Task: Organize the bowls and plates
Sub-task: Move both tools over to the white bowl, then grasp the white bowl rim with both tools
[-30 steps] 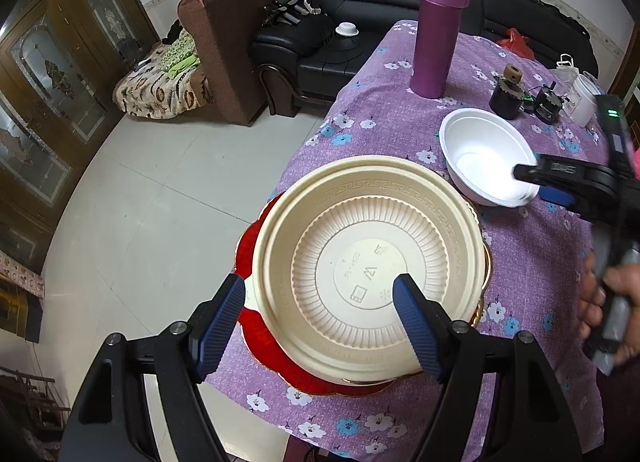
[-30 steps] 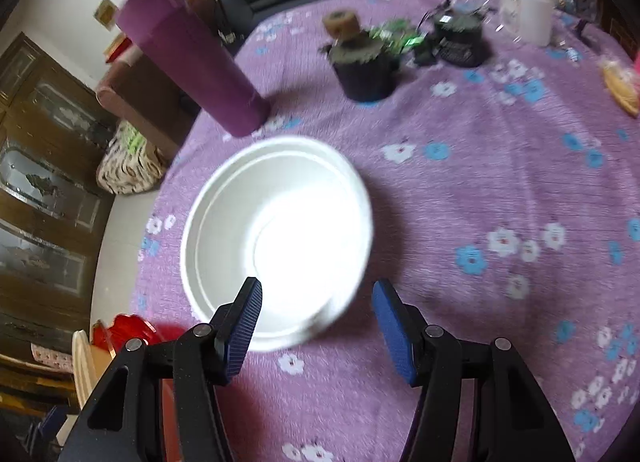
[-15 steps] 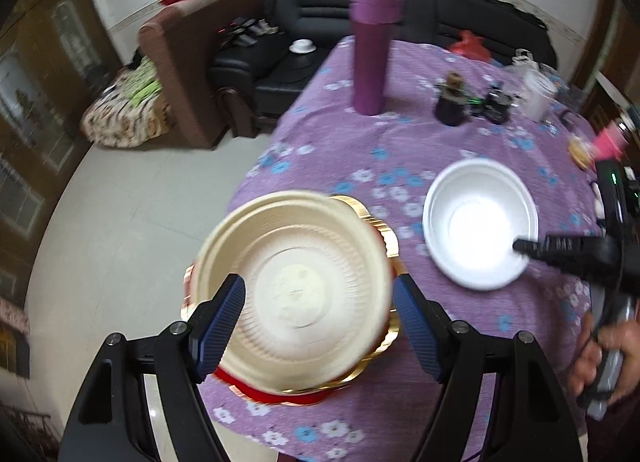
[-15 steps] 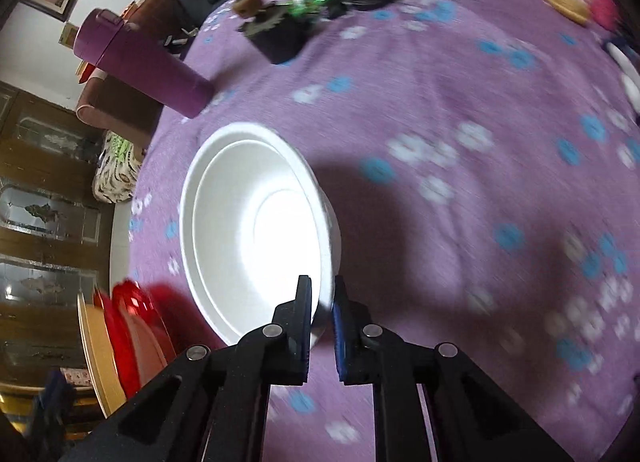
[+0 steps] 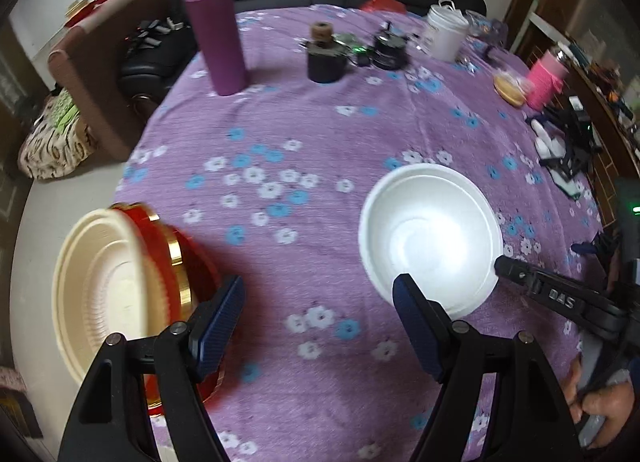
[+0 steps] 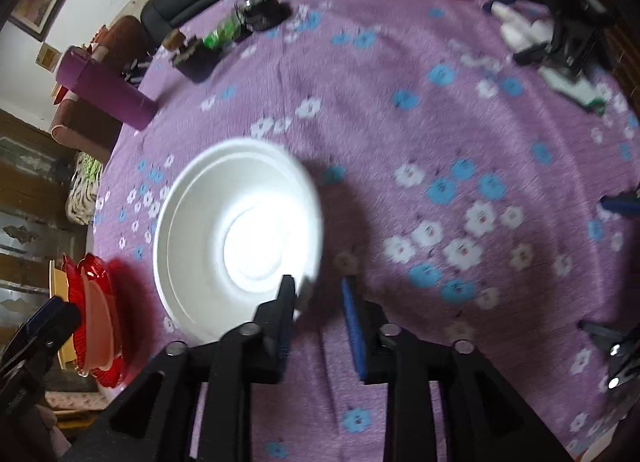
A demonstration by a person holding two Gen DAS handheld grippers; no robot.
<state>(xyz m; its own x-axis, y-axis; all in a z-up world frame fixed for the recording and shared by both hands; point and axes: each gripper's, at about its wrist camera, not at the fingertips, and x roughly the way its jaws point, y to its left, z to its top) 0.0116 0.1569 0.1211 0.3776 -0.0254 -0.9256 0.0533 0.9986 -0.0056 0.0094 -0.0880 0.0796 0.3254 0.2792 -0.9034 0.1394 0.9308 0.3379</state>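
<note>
1. Purple cloth with white and blue flowers covers the round table [image 5: 328, 133], which carries everything named below.
2. Next in size is the cream plate [image 5: 108, 298], topmost of a stack at the table's left edge, with a gold-rimmed plate [image 5: 178, 258] and a red plate [image 6: 94, 302] under it. In the left wrist view the stack looks tilted and blurred.
3. Well apart from the stack, toward the right, the white bowl [image 5: 430, 238] sits upright on the cloth.
4. In its own view, the left gripper [image 5: 316, 314] has its blue-padded fingers spread wide over bare cloth between stack and bowl, holding nothing; its right finger overlaps the bowl's near rim in the picture.
5. At the bowl's near right rim, the right gripper [image 6: 318, 302] has its fingers narrowly parted, one finger [image 6: 286, 302] inside the rim and the other outside; a gap shows between the outer pad and the bowl wall, so it does not look clamped.
6. Standing upright at the far left of the table is a purple flask [image 5: 214, 25].
7. Far across the table is a small white tub [image 5: 444, 33].
</note>
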